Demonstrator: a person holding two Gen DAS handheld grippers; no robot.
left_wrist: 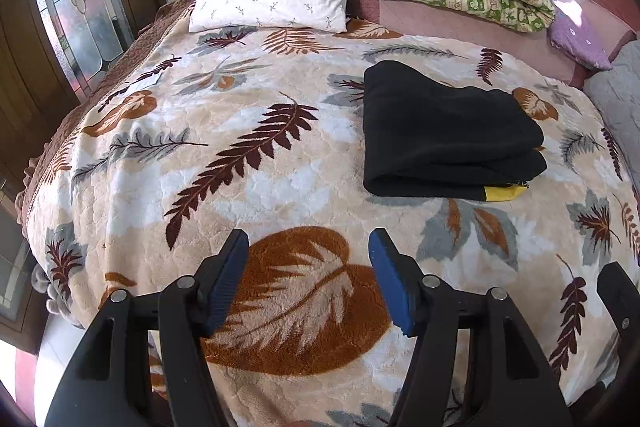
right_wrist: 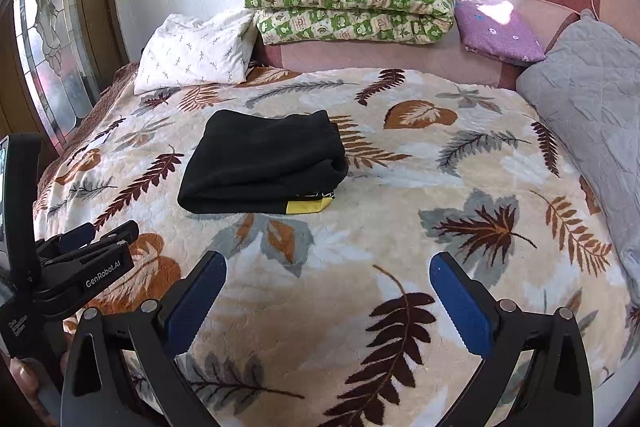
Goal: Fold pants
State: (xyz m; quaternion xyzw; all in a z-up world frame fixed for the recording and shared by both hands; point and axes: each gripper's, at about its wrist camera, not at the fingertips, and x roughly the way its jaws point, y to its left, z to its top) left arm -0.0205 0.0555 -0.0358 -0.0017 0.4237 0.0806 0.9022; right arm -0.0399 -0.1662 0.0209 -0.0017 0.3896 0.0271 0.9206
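Both our grippers, left gripper (left_wrist: 308, 247) and right gripper (right_wrist: 328, 267), hang spread and empty at frame bottom; pants (right_wrist: 264, 163) at centre look folded, so we only square edges.

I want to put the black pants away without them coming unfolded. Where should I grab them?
Probably grab the black pants at the thick rounded fold on the near edge, coming in low from the front, across the leaf blanket. All the layers meet there, so they should lift as one bundle. The far and right edges look loose, and a yellow part pokes out.
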